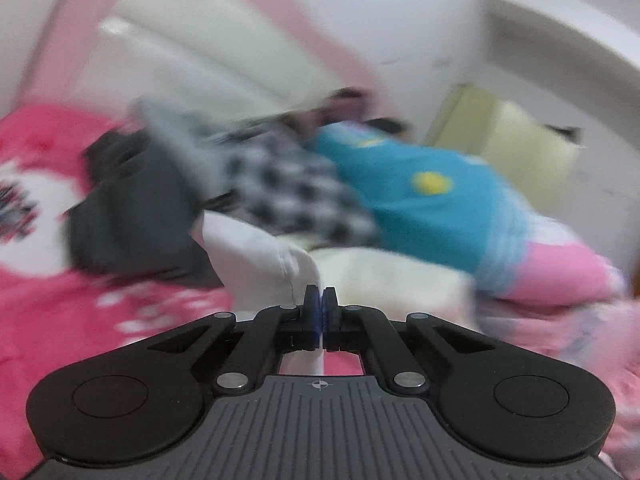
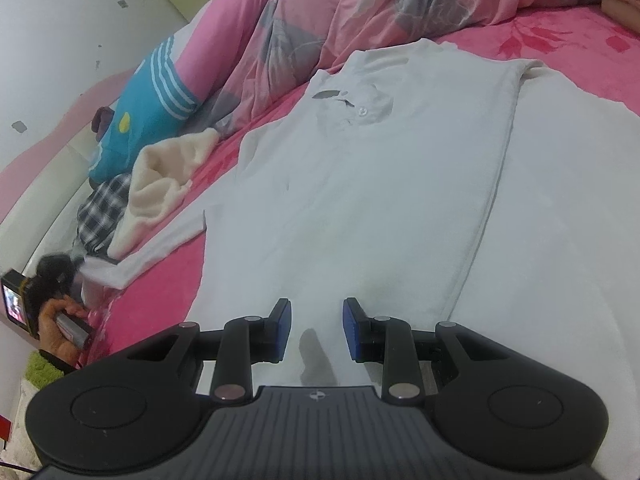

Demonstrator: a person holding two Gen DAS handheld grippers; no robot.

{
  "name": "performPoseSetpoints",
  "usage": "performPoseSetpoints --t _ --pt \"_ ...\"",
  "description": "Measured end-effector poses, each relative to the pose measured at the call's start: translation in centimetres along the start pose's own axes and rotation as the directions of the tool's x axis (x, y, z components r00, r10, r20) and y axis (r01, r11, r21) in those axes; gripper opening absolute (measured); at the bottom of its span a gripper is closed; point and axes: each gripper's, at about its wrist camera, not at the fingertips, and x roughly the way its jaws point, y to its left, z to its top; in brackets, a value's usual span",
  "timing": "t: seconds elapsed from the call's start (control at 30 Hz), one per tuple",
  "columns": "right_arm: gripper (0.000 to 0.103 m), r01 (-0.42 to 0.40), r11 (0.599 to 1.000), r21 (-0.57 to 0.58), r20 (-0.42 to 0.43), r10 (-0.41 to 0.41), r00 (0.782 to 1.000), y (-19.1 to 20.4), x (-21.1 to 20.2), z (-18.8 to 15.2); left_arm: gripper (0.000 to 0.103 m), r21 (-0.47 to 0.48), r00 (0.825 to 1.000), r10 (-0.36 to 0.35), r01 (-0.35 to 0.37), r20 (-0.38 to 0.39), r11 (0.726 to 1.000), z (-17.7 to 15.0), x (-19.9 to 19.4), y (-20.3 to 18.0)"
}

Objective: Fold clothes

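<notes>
The white shirt lies spread flat on a bed with a bright pink blanket, its collar and a small button towards the far end. One long sleeve stretches out to the left side, over the pink blanket.

The room has white walls and a headboard in pink and cream. The left wrist view is much blurred, so small details there cannot be read. No box or basket is visible in either view.

The left gripper has its two fingers pressed together on a fold of white cloth, which is the end of the sleeve. In the right wrist view a hand holds this tool at the sleeve end. The right gripper hovers over the lower part of the shirt with its fingers apart, and nothing is between them.

Beside the shirt, on the left of the bed, there is a pile of other things: a cream fluffy piece, a black and white checked cloth, a blue item with stripes and a yellow spot, and a dark garment. A pink and grey quilt is bunched near the collar end.
</notes>
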Motion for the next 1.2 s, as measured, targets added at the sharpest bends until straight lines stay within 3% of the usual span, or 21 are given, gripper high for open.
performPoseSetpoints --t 0.07,0.13,0.2,0.33,0.43,0.57,0.67,0.73,0.8,0.83,0.9,0.93,1.0,1.07,1.1,1.17,1.2 --pt "0.031 -0.004 1.000 0.001 0.013 0.004 1.000 0.0 -0.5 -0.1 0.000 0.067 0.993 -0.121 0.120 0.013 0.990 -0.2 -2.0 -3.1" --pt "0.031 -0.007 1.000 0.009 0.034 0.007 0.999 -0.3 -1.2 -0.2 0.000 0.131 0.967 -0.256 0.252 0.011 0.959 -0.7 -4.3 -6.6" --pt "0.031 -0.007 1.000 0.022 0.055 0.006 0.998 -0.7 -2.1 -0.3 0.000 0.168 0.921 -0.390 0.387 -0.015 0.907 -1.6 -6.7 -10.0" --pt "0.031 -0.008 0.998 0.059 0.101 0.002 0.995 -2.0 -4.1 -0.8 0.000 0.219 0.807 -0.581 0.589 -0.109 0.778 -4.6 -11.2 -15.9" --pt "0.031 -0.008 0.994 0.107 0.132 -0.007 0.991 -3.5 -5.3 -1.2 0.000 0.245 0.726 -0.654 0.687 -0.213 0.684 -8.1 -13.6 -19.6" --pt "0.031 -0.032 0.983 0.183 0.174 0.000 0.985 -5.8 -6.7 -1.8 0.000 0.271 0.638 -0.666 0.769 -0.385 0.580 -14.1 -15.7 -23.1" --pt "0.031 -0.056 0.971 0.232 0.207 0.007 0.978 -7.4 -7.4 -2.2 0.000 0.326 0.599 -0.604 0.798 -0.526 0.508 -18.9 -16.4 -24.7" --pt "0.031 -0.065 0.968 0.243 0.213 0.012 0.977 -8.2 -7.5 -2.3 0.001 0.358 0.597 -0.537 0.797 -0.597 0.487 -21.2 -16.7 -25.1" --pt "0.032 -0.064 0.968 0.242 0.214 0.011 0.977 -8.8 -7.5 -2.2 0.010 0.363 0.592 -0.474 0.792 -0.652 0.491 -22.2 -16.3 -25.1" --pt "0.032 -0.063 0.969 0.241 0.216 0.010 0.976 -9.0 -7.6 -2.2 0.016 0.355 0.591 -0.456 0.788 -0.666 0.502 -22.4 -16.2 -25.0" --pt "0.035 -0.061 0.970 0.234 0.222 0.008 0.975 -9.3 -7.7 -2.2 0.039 0.346 0.595 -0.439 0.778 -0.673 0.524 -21.8 -16.3 -24.8" --pt "0.038 -0.060 0.971 0.231 0.225 0.007 0.974 -9.5 -7.8 -2.2 0.045 0.353 0.605 -0.431 0.770 -0.669 0.532 -21.4 -16.5 -24.9" --pt "0.042 -0.058 0.973 0.224 0.232 0.005 0.973 -9.8 -7.9 -2.2 0.073 0.374 0.626 -0.412 0.752 -0.662 0.543 -20.6 -17.1 -25.0" --pt "0.042 -0.056 0.974 0.218 0.238 0.003 0.971 -10.1 -8.1 -2.2 0.083 0.396 0.646 -0.397 0.737 -0.652 0.548 -19.7 -18.0 -25.1" --pt "0.043 -0.055 0.975 0.214 0.241 0.002 0.970 -10.2 -8.1 -2.2 0.091 0.397 0.648 -0.399 0.736 -0.648 0.549 -19.2 -18.4 -25.1" --pt "0.044 -0.051 0.977 0.208 0.247 -0.002 0.969 -10.4 -8.3 -2.2 0.103 0.380 0.641 -0.403 0.738 -0.653 0.558 -18.8 -18.6 -25.1" --pt "0.047 -0.048 0.978 0.205 0.249 -0.004 0.968 -10.5 -8.4 -2.2 0.103 0.367 0.636 -0.407 0.740 -0.656 0.564 -18.5 -18.7 -25.0"
